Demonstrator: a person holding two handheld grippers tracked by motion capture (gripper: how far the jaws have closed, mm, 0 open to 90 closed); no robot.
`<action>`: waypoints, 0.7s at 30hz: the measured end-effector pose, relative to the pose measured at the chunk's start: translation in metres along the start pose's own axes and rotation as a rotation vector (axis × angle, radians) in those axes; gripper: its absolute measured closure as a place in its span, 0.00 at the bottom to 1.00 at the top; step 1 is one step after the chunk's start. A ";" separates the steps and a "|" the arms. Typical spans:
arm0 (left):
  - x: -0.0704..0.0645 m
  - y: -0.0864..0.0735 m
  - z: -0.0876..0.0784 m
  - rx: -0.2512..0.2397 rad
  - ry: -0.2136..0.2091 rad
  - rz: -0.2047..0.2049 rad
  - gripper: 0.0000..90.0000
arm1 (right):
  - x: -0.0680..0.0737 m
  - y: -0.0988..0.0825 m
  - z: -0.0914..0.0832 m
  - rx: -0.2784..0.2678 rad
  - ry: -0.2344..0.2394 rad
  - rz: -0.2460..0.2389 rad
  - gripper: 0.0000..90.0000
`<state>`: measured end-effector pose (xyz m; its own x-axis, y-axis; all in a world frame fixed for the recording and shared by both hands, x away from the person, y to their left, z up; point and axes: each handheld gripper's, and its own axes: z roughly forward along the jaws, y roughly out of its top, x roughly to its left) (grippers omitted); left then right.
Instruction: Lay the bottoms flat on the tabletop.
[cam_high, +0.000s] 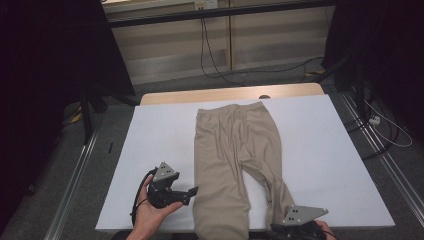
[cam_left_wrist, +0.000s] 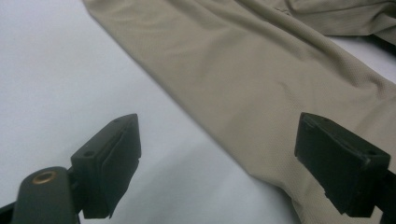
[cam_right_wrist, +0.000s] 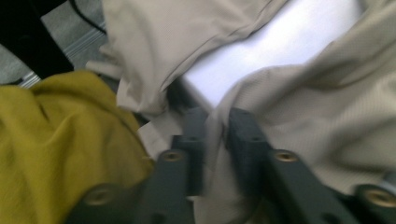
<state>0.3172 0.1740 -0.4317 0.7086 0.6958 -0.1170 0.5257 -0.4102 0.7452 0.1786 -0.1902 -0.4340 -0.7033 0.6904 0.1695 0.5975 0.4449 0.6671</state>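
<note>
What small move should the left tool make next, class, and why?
Probably slide the left tool sideways onto the near trouser leg's edge and close. Its jaws stand open over the white table, beside the trousers and holding nothing, while the right tool is already shut on the other leg's hem at the table's near edge.

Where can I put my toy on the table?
Bare white table lies right of the beige trousers, and more lies on their left, above the left tool. It is crowded at the near edge, where the right tool pinches a trouser leg.
</note>
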 end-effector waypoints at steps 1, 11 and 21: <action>0.000 0.000 0.000 0.000 0.000 0.000 0.16 | 0.000 0.000 0.000 0.000 0.000 0.000 0.74; 0.001 0.000 0.001 0.007 0.002 0.004 0.16 | -0.038 0.036 0.016 -0.044 -0.111 0.020 0.73; 0.002 -0.001 -0.001 0.004 0.004 -0.003 0.17 | -0.039 0.038 0.041 0.046 -0.218 -0.010 0.77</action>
<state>0.3182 0.1763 -0.4321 0.7050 0.6996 -0.1164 0.5296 -0.4101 0.7425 0.2448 -0.1766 -0.4447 -0.6125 0.7905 -0.0009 0.6113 0.4744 0.6335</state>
